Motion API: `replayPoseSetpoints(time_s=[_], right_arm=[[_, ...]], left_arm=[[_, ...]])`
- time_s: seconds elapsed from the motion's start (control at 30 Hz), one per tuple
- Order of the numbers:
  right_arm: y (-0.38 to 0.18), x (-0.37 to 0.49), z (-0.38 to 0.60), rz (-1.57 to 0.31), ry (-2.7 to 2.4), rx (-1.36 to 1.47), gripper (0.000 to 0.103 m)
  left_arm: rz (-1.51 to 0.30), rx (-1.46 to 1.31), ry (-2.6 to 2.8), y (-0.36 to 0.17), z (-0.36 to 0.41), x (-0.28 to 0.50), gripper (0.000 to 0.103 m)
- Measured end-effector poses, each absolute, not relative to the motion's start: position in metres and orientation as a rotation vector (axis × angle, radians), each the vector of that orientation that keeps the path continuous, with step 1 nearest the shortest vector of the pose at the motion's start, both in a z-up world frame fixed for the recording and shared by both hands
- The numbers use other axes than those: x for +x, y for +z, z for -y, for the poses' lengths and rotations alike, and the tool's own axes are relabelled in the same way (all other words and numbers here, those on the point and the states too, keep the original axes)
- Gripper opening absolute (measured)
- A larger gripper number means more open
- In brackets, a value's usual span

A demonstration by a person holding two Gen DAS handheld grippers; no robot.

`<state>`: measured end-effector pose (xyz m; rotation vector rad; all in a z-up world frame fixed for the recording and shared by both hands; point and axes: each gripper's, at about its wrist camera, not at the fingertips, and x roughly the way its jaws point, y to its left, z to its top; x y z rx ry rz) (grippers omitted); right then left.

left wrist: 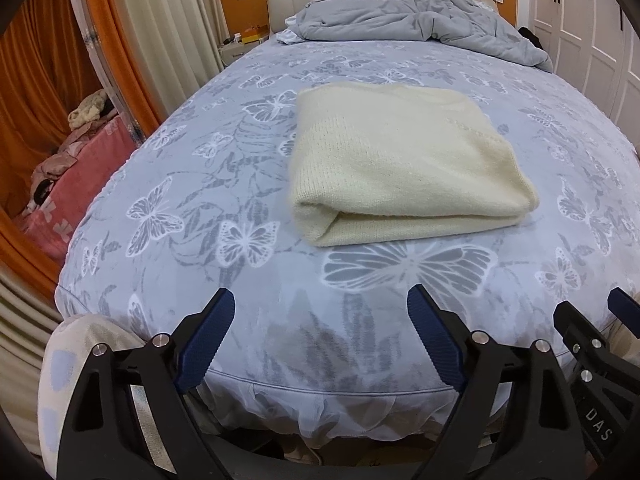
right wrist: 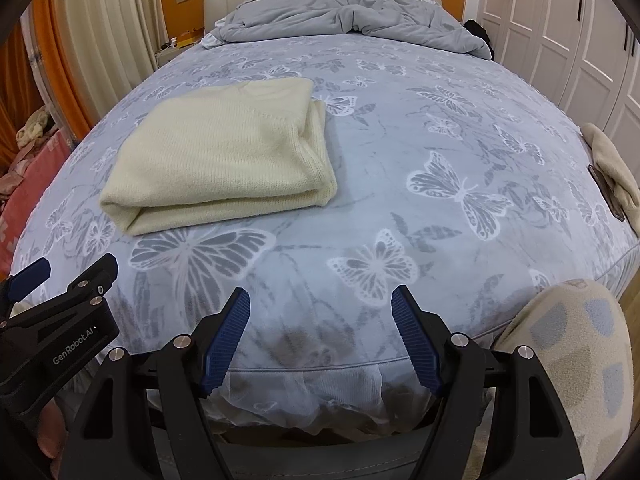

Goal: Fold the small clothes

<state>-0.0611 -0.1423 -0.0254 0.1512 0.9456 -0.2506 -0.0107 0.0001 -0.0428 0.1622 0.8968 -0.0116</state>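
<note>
A cream knitted garment [left wrist: 400,160] lies folded into a neat rectangle on the butterfly-print bed [left wrist: 240,128]; it also shows in the right wrist view [right wrist: 224,156], left of centre. My left gripper [left wrist: 320,300] is open and empty, held back over the foot edge of the bed, apart from the garment. My right gripper [right wrist: 320,298] is open and empty, also at the foot edge, right of the garment. The right gripper shows at the right edge of the left wrist view [left wrist: 592,312], and the left gripper at the left edge of the right wrist view [right wrist: 76,268].
A crumpled grey duvet [left wrist: 420,24] lies at the head of the bed. A beige cloth with a dark flat object [right wrist: 612,172] sits at the bed's right edge. White wardrobe doors [right wrist: 560,32] stand on the right, curtains and a pink-covered pile [left wrist: 80,168] on the left.
</note>
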Motion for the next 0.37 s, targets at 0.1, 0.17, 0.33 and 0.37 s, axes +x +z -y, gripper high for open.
replayPoseSetpoints(time_s=[0.1, 0.17, 0.33, 0.37], right_arm=[[-0.0255, -0.0612, 0.1421, -0.947, -0.251, 0.151, 0.071], [-0.0255, -0.0611, 0.1421, -0.946, -0.25, 0.151, 0.071], [-0.0259, -0.0609, 0.1417, -0.947, -0.25, 0.15, 0.071], [-0.026, -0.0608, 0.1414, -0.946, -0.249, 0.149, 0.072]], left_arm=[[-0.897, 0.164, -0.012, -0.0431, 0.0003, -0.011, 0.086], [-0.898, 0.164, -0.017, -0.043, -0.0001, -0.0107, 0.085], [-0.909, 0.16, -0.022, -0.0441, -0.0013, -0.0093, 0.085], [-0.907, 0.16, -0.022, -0.044, -0.0013, -0.0093, 0.085]])
